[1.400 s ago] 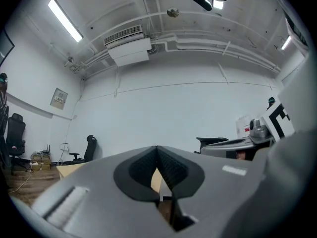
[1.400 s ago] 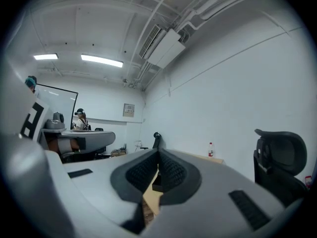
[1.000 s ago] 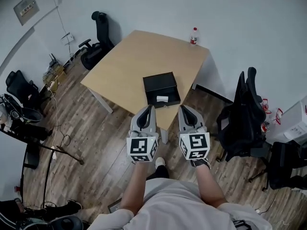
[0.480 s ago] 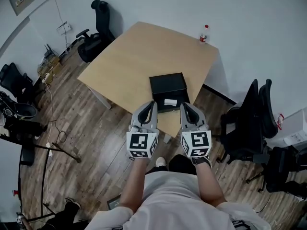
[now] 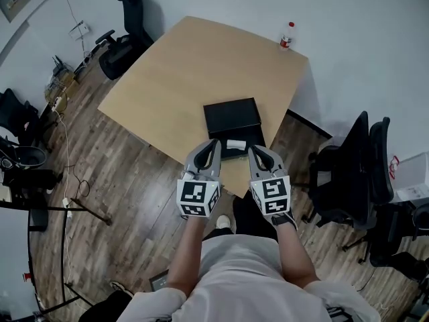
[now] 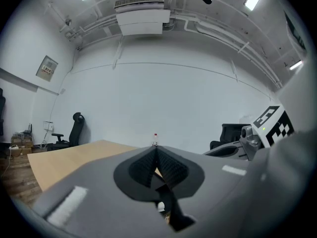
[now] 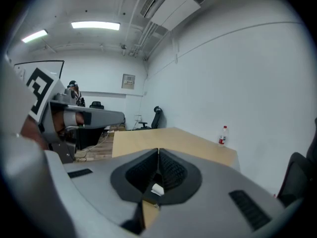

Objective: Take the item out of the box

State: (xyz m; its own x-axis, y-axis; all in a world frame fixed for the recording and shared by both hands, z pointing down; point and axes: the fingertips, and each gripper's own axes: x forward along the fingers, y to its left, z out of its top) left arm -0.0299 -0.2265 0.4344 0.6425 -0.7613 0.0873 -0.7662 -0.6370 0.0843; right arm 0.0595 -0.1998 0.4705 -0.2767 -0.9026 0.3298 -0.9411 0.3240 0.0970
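Moved since a second ago: both hand-held grippers have come forward to the near edge of the box, and the counter sits lower and closer in the head view.

- Left hand-held gripper (image 5: 214, 143): jaws pressed together at the tips, nothing between them. Its tip stands at 9 o'clock of the item, just beside it, over the box's near left corner. Marker cube (image 5: 196, 198) at the wrist end.
- Right hand-held gripper (image 5: 253, 149): jaws likewise closed tip to tip, empty. Its tip is at 4 o'clock of the item, near the box's near right corner. Marker cube (image 5: 271, 196) behind it.
- Black box (image 5: 231, 116): rectangular, flat on the counter, toward the 5 o'clock edge.
- White item (image 5: 236, 143): small, oblong, lying in the box at its 6 o'clock end, between the two gripper tips and untouched by either.
- Counter (image 5: 174, 79): light wood, otherwise bare save for the bottle.
- Bottle (image 5: 287, 35): clear, red label, upright at the counter's 1 o'clock corner, well apart from the box.
- Office chair (image 5: 124, 35): black, off the counter's 10 o'clock side.
- Chairs (image 5: 358, 170): black, grouped at 3 o'clock of the counter.
- Floor (image 5: 127, 206): dark wood planks.
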